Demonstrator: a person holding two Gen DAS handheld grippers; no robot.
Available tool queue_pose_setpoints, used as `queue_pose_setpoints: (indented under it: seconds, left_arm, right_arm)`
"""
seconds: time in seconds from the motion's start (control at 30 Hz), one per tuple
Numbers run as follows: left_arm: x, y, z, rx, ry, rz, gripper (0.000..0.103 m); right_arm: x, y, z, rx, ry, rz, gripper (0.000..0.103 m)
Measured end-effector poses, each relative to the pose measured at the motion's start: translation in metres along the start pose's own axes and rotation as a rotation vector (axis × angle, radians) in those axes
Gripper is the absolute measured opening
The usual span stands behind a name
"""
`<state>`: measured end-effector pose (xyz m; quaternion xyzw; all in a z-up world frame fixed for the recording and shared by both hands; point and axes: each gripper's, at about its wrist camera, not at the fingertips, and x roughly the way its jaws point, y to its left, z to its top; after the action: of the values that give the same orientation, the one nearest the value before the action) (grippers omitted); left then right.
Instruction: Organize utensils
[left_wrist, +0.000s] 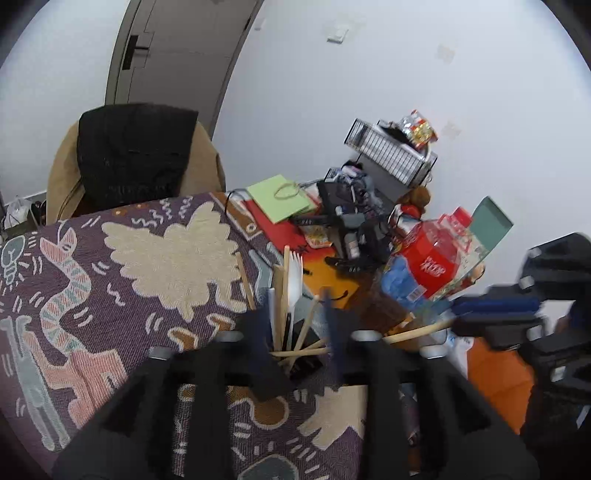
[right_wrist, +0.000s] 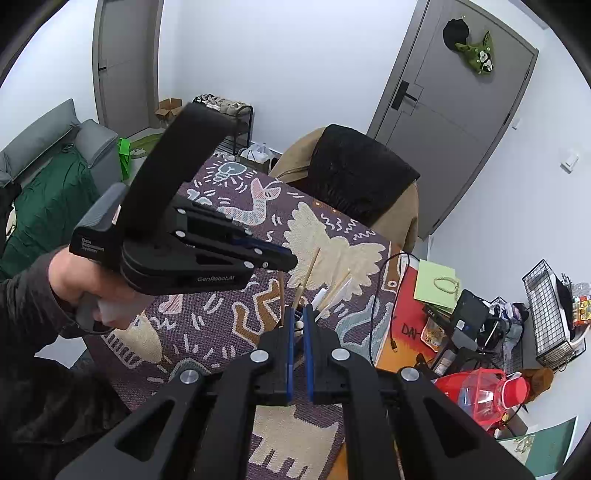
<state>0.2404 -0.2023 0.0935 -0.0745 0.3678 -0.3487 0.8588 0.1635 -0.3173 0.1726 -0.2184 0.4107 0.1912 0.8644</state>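
Observation:
A dark utensil holder (left_wrist: 306, 354) stands on the patterned cloth (left_wrist: 110, 295) and holds wooden chopsticks (left_wrist: 282, 291), a white plastic fork (left_wrist: 294, 280) and other sticks. My left gripper (left_wrist: 295, 317) is open, with its fingers on either side of the holder. My right gripper (right_wrist: 299, 317) is nearly shut on a wooden chopstick (left_wrist: 417, 332), whose tip reaches into the holder; in the right wrist view the stick (right_wrist: 297, 295) sits between the blue pads. The right gripper also shows in the left wrist view (left_wrist: 480, 314). The left gripper also shows in the right wrist view (right_wrist: 288, 258).
A chair with a dark cover (left_wrist: 133, 155) stands behind the table. Clutter lies to the right: a green paper bag (left_wrist: 280, 199), black devices and cables (left_wrist: 351, 221), a red-capped plastic jar (left_wrist: 436, 254), a wire basket (left_wrist: 391, 151). A grey sofa (right_wrist: 48, 162) is far left.

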Motion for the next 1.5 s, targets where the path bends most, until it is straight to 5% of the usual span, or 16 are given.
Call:
queue_pose_setpoints:
  seconds: [0.2,0.53,0.57,0.63,0.67,0.7,0.83,1.17,1.5]
  left_arm:
    - [-0.015,0.009,-0.001,-0.027,-0.043,0.011,0.05]
    - [-0.052,0.047,-0.014,-0.101,-0.14,0.109,0.083]
    - [-0.057,0.05,-0.016,-0.106,-0.15,0.127,0.085]
    - [-0.066,0.055,-0.019,-0.115,-0.166,0.155,0.092]
    - [-0.07,0.058,-0.021,-0.119,-0.172,0.166,0.093]
    - [-0.076,0.059,-0.023,-0.12,-0.184,0.183,0.095]
    - [-0.1,0.061,-0.034,-0.114,-0.219,0.236,0.097]
    - [-0.153,0.054,-0.079,-0.073,-0.29,0.383,0.097]
    - [-0.193,0.034,-0.146,-0.031,-0.346,0.542,0.097]
  right_arm:
    - [0.029,0.001,-0.001,0.01,0.028,0.03,0.005]
    - [0.088,0.001,-0.016,0.093,0.087,0.091,0.007]
    - [0.089,-0.001,-0.017,0.108,0.078,0.092,0.009]
    - [0.085,-0.006,-0.019,0.142,0.048,0.093,0.038]
    - [0.079,-0.007,-0.021,0.158,0.017,0.08,0.062]
    - [0.075,-0.007,-0.021,0.164,-0.007,0.068,0.066]
    - [0.065,-0.004,-0.028,0.213,-0.061,0.065,0.066]
    - [0.033,0.021,-0.057,0.332,-0.221,-0.017,0.093]
    - [0.021,0.076,-0.102,0.404,-0.354,-0.068,0.095]
